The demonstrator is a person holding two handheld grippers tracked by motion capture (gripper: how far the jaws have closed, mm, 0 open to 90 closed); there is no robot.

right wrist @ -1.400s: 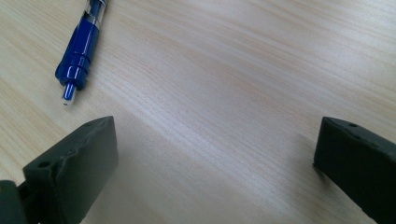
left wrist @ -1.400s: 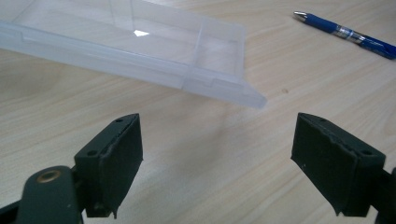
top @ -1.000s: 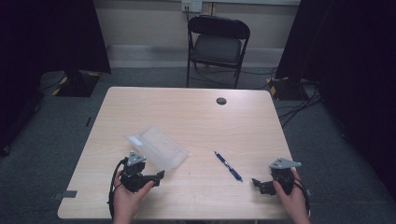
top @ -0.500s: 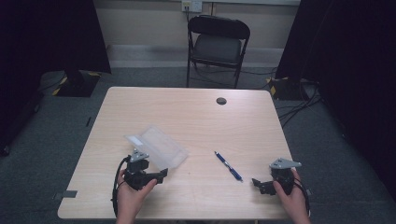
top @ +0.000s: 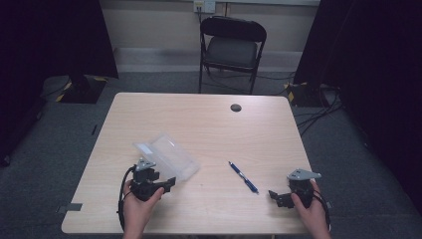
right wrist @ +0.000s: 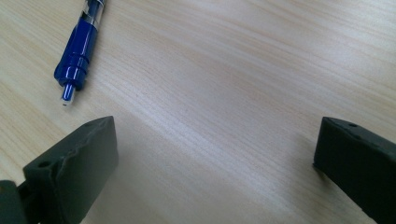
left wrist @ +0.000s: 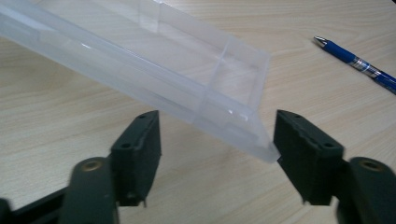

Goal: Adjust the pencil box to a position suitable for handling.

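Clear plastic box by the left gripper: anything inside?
Empty. Through the clear plastic box the left gripper view shows only its dividers and the wood-grain table beneath; the blue pen lies outside it.

A: Grippers' look? Left gripper, right gripper?
B: Both black w/ blocky jaws, screw holes in pads, grey three-cornered top plates, black cables. Brass-ish pivot bolts, prob. Forearms bare.

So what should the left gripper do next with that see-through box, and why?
Probably keep closing the left gripper on the near corner of the clear plastic box. Its jaws have just been closing, and the corner sits between them, touching one pad at most, so it is not pinched yet. The blue pen lies apart on the table, near the right gripper, which stands wide open over bare wood.
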